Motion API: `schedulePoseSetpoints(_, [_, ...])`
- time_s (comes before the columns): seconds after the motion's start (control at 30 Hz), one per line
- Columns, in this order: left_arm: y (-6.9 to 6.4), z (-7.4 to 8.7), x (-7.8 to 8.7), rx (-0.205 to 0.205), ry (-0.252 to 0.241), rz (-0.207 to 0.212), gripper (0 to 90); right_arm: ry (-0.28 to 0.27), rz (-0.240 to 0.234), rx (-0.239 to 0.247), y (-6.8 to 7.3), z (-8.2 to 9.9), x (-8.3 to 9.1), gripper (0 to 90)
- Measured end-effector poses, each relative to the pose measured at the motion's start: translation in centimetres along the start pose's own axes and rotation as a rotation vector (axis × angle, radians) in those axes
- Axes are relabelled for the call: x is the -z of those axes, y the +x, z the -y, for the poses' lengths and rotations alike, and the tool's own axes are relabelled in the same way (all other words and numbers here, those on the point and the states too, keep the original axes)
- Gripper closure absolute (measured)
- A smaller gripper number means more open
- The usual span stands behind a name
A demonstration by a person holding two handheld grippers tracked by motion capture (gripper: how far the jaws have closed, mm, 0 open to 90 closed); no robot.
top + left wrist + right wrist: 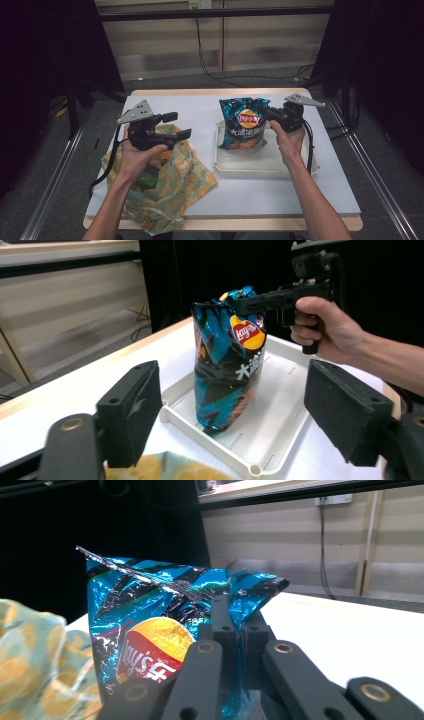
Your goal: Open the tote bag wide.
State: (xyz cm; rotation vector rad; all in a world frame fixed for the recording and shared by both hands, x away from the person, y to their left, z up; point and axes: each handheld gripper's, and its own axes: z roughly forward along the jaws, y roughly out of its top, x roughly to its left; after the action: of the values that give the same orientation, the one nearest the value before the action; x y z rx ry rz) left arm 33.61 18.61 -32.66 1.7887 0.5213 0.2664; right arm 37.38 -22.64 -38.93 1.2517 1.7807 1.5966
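A blue Lay's crisp bag (243,127) stands upright in a cream tray (250,167) on the right half of the table. My right gripper (262,111) is shut on the bag's crimped top edge (200,587), and its jaws pinch the foil from the right. In the left gripper view the same bag (225,375) stands in the near corner of the tray (210,435). My left gripper (177,125) hovers above a teal and orange patterned cloth bag (175,185), pointing toward the crisp bag. It is open, with nothing between its pads (135,405).
The cloth bag lies crumpled at the table's front left, and something dark green (147,177) shows in its mouth. White tabletop (200,107) lies bare between the cloth bag and the tray. Black cables (210,65) hang behind the table.
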Motion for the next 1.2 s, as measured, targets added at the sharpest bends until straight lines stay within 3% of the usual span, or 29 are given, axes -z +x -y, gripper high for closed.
schedulePoseSetpoints(0.4, [1.2,0.4,3.3,0.004,-0.029,-0.085,20.5,0.007,0.081,0.017,-0.9,-0.6,-2.6,88.0])
schedulePoseSetpoints(0.67, [0.7,0.6,4.3,0.009,-0.077,-0.096,20.6,0.004,0.13,0.007,-1.2,-0.6,-3.9,84.6])
schedulePoseSetpoints(0.73, [0.9,0.9,4.4,0.003,-0.053,-0.106,20.6,0.008,0.126,0.011,-1.3,-0.6,-4.0,71.8])
schedulePoseSetpoints(0.83, [1.1,1.1,4.5,0.019,-0.069,-0.105,20.6,0.014,0.128,0.011,-1.3,-0.6,-3.9,64.4])
schedulePoseSetpoints(0.87, [1.3,1.3,4.7,0.02,-0.06,-0.112,20.5,0.011,0.106,0.008,-1.4,-0.6,-3.7,55.2])
schedulePoseSetpoints(1.0, [1.4,1.5,5.3,0.039,-0.062,-0.136,20.6,0.012,0.089,0.027,-1.2,-0.8,-3.0,38.2])
schedulePoseSetpoints(1.2, [1.6,2.1,6.0,0.046,-0.049,-0.135,22.3,0.002,0.068,0.043,-0.8,-0.8,-1.4,29.9])
